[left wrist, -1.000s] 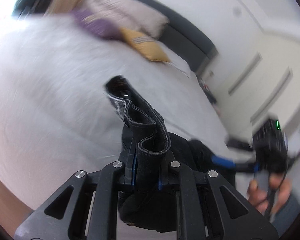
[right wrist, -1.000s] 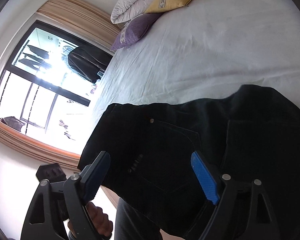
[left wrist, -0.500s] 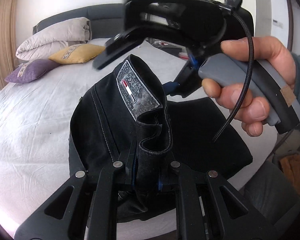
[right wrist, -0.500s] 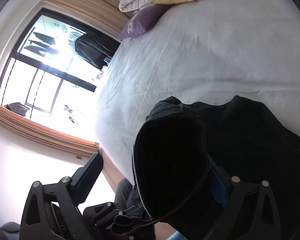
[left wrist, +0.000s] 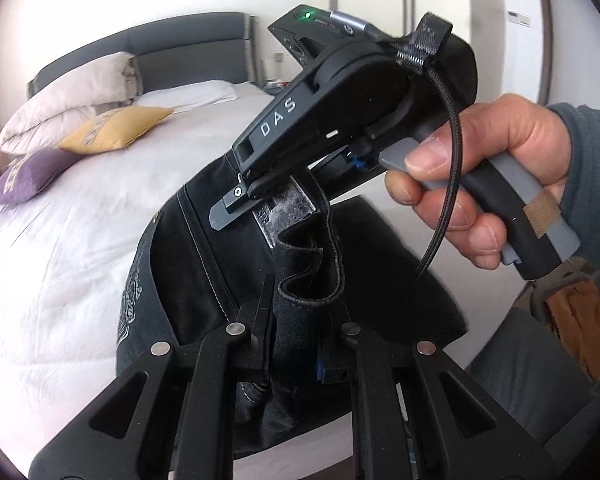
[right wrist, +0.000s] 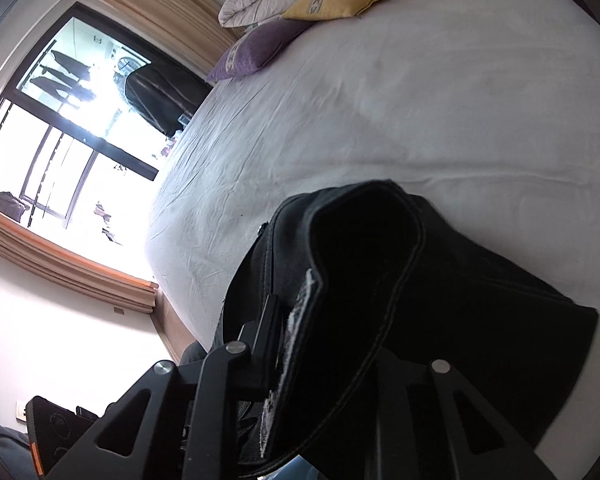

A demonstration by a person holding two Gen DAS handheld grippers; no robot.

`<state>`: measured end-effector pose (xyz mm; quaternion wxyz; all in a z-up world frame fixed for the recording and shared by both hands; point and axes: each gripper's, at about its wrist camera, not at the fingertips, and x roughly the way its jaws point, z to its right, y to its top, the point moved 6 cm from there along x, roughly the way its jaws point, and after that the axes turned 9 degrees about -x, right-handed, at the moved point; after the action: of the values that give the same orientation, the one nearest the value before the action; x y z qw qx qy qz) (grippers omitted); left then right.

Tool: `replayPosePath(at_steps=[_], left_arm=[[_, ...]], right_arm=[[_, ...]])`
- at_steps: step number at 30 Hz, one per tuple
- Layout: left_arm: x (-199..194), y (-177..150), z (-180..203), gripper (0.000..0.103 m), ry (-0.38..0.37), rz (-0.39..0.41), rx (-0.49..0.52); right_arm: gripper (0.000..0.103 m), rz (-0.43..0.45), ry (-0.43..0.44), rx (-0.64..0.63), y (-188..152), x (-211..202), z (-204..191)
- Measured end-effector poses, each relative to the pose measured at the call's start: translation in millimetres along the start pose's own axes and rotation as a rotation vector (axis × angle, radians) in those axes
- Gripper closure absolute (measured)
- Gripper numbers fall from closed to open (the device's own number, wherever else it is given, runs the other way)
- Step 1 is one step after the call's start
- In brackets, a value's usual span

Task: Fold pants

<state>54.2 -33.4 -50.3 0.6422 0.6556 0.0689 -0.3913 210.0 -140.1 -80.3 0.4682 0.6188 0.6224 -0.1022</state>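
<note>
I held the pants (left wrist: 204,264) above the bed (left wrist: 60,240) edge, left gripper (left wrist: 296,344) clamped on the bunched waistband. The right gripper (right wrist: 324,344), jaws just closing, pinched the same waistband. Risk: thick layers could slip free unevenly, skewing the fold. No containers were in view.
</note>
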Motion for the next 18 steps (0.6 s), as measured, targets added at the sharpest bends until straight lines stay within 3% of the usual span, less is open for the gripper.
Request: replayPosePath(at_steps=[10,18], left_arm=[[47.9,7.1,81.1,0.09,-0.074,-0.103,0.115],[91.0,4.3,95.0,0.09,-0.105,-0.212,0.118]], right_arm=[[0.081,0.055,-0.01,0.137,-44.9,-47.8,70.8],[0.081,0.026,-0.006,0.214,-70.0,-42.1,109.6]])
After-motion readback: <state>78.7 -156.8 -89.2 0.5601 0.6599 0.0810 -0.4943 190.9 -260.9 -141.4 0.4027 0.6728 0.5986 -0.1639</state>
